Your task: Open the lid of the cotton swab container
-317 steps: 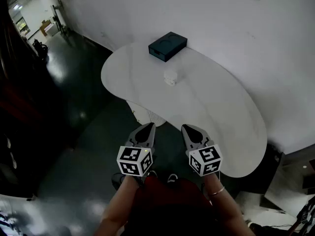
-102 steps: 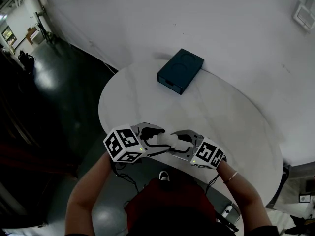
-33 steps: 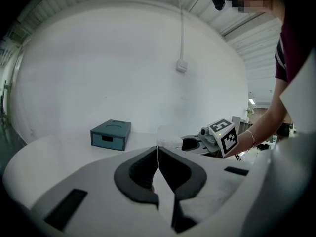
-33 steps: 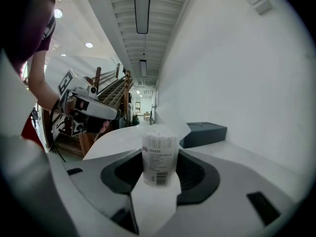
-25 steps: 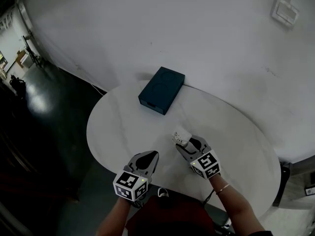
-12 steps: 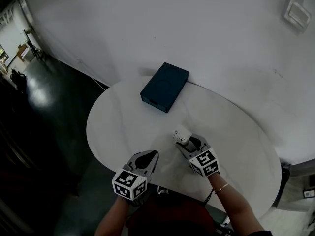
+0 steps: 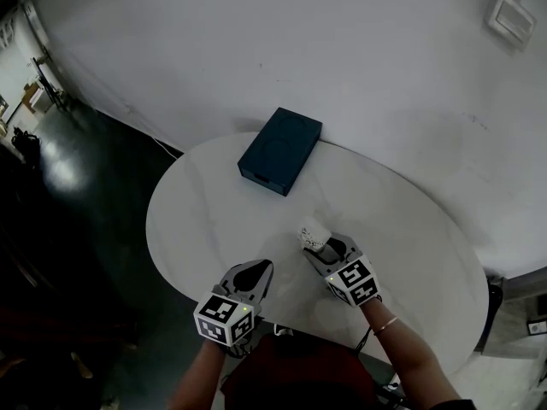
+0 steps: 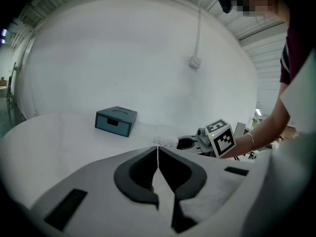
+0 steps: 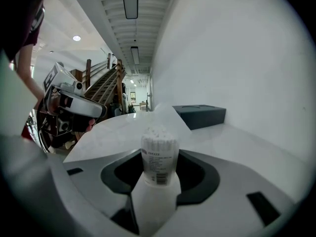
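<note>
- Since the earlier frame, the left gripper [image 7: 255, 272] has been drawing off the container [image 9: 159, 152] and back toward the near edge, leaving the right gripper [image 7: 320, 244] holding it alone.
- The white bench [image 7: 410, 229] is carrying a dark blue box [image 7: 280, 150] at its far side, well apart from the container.
- The left gripper is hovering with its fingers [image 8: 133, 174] clenched together on nothing.
- The right gripper's fingers [image 9: 118, 174] are grasping the container low on its body, keeping it upright near the bench's middle.
- The container is probably light, thin, smooth plastic, so it is likely prone to slipping or denting. Gripping low is leaving the top free.
- It is showing as a small clear cylinder with a printed label. White swab tips are crowding the top, so the lid is seemingly already off.
</note>
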Demonstrator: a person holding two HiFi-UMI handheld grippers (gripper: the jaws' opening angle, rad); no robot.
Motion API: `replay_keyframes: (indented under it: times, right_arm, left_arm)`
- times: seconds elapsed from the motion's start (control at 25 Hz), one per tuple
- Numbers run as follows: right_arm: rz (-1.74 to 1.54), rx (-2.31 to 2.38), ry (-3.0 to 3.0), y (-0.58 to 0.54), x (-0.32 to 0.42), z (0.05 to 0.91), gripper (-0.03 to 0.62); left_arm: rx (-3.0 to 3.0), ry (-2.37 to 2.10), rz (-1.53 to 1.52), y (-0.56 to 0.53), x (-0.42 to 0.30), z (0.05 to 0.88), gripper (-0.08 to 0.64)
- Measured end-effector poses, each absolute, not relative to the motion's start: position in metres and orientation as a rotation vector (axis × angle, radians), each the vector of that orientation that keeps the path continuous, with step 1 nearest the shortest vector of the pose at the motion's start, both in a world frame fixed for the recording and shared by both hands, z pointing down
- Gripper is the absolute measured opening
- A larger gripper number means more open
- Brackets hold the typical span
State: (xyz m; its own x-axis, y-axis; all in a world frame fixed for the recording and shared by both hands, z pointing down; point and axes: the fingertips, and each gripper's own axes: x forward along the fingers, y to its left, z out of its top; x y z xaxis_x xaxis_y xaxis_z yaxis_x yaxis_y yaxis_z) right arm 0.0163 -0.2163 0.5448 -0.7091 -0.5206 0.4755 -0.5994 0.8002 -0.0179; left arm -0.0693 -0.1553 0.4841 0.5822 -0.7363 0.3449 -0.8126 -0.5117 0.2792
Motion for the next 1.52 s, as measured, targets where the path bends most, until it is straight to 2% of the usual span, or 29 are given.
replay_keyframes:
  times: [1.04, 1.52]
  right_arm:
    - [0.285, 0.806, -2.513, -0.213, 0.017, 0.548, 0.209]
    - [0.374, 0.861, -2.477, -0.182, 0.05, 0.546, 0.209]
  left_arm:
    - [2.418, -1.281, 0.224, -0.143, -0.079, 0.469, 0.031]
    - [2.442, -1.266, 0.216, -0.132, -0.07, 0.466, 0.031]
